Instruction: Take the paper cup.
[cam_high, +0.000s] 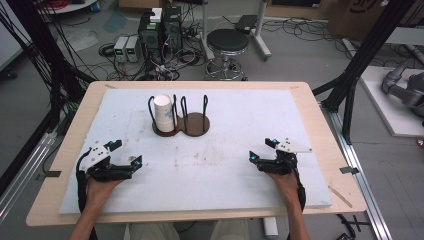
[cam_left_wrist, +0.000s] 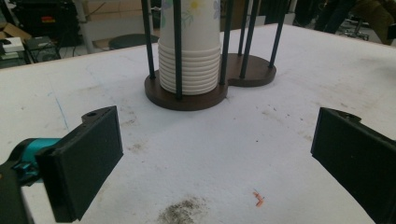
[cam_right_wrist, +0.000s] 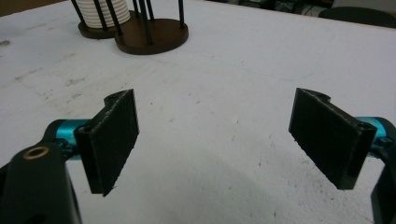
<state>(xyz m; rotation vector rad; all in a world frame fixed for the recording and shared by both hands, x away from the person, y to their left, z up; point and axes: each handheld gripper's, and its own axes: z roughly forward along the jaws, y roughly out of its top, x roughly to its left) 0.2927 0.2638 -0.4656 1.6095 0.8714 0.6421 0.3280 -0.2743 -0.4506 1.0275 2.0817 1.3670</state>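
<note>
A stack of white paper cups (cam_high: 163, 115) stands in the left ring of a dark brown two-ring holder (cam_high: 196, 126) with black upright rods, at the back middle of the white mat. The right ring holds nothing. My left gripper (cam_high: 126, 153) rests low at the mat's front left, jaws wide open with nothing between them. In the left gripper view the cups (cam_left_wrist: 189, 51) and the holder (cam_left_wrist: 258, 73) stand straight ahead of the gripper (cam_left_wrist: 215, 135). My right gripper (cam_high: 263, 150) sits at the front right, open too. From it (cam_right_wrist: 217, 121), the holder (cam_right_wrist: 156, 38) and the cups (cam_right_wrist: 111, 11) lie far ahead to the left.
The white foam mat (cam_high: 240, 150) covers a wooden table (cam_high: 320, 125). A small orange scrap (cam_left_wrist: 258, 199) and a dark smudge (cam_left_wrist: 180, 212) lie on the mat near my left gripper. Beyond the table stand a black stool (cam_high: 227, 42) and electronics boxes (cam_high: 160, 30) with cables.
</note>
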